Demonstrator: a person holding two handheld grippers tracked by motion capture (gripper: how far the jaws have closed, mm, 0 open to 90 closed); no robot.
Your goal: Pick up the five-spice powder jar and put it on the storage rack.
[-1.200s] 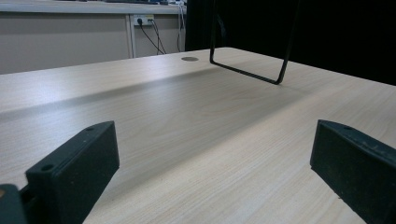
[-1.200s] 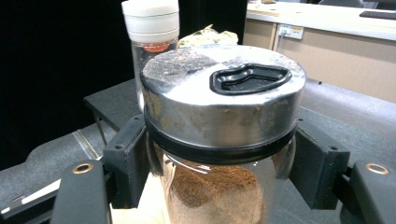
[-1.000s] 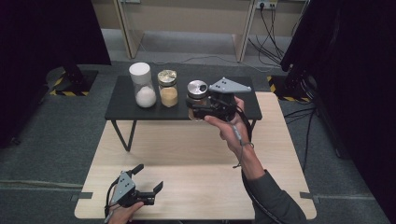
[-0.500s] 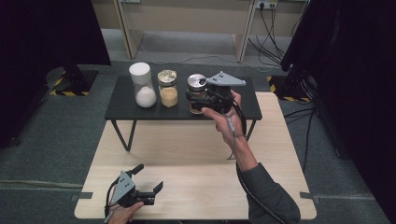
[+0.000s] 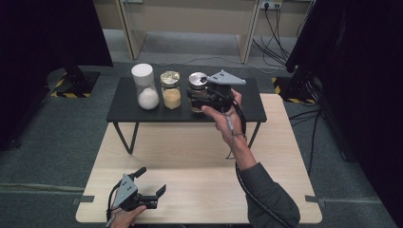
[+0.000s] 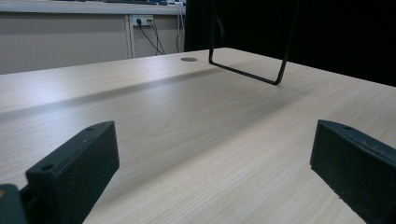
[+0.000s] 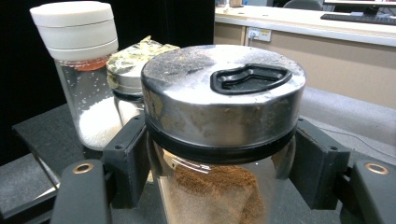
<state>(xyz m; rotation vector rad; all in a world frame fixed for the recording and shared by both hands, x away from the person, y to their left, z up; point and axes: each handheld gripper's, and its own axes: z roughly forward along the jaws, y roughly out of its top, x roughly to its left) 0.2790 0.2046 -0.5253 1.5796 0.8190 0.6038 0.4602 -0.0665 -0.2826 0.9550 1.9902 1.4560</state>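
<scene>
On the black shelf stand three jars in a row. The rightmost is a glass jar of brown powder with a steel lid; my right gripper is shut on it just below the lid, one black pad on each side of the glass. The middle jar holds yellow powder under a gold lid. The left jar has a white lid and white grains. My left gripper rests open on the wooden table near the front left edge, nothing between its jaws.
The shelf's black wire leg rises from the table ahead of the left gripper. A round cable hole lies in the tabletop. Grey carpet, cables and dark curtains surround the table.
My right gripper has carried the brown powder jar back and slightly left, closer to the gold-lidded jar on the shelf. The left gripper has stayed put.
</scene>
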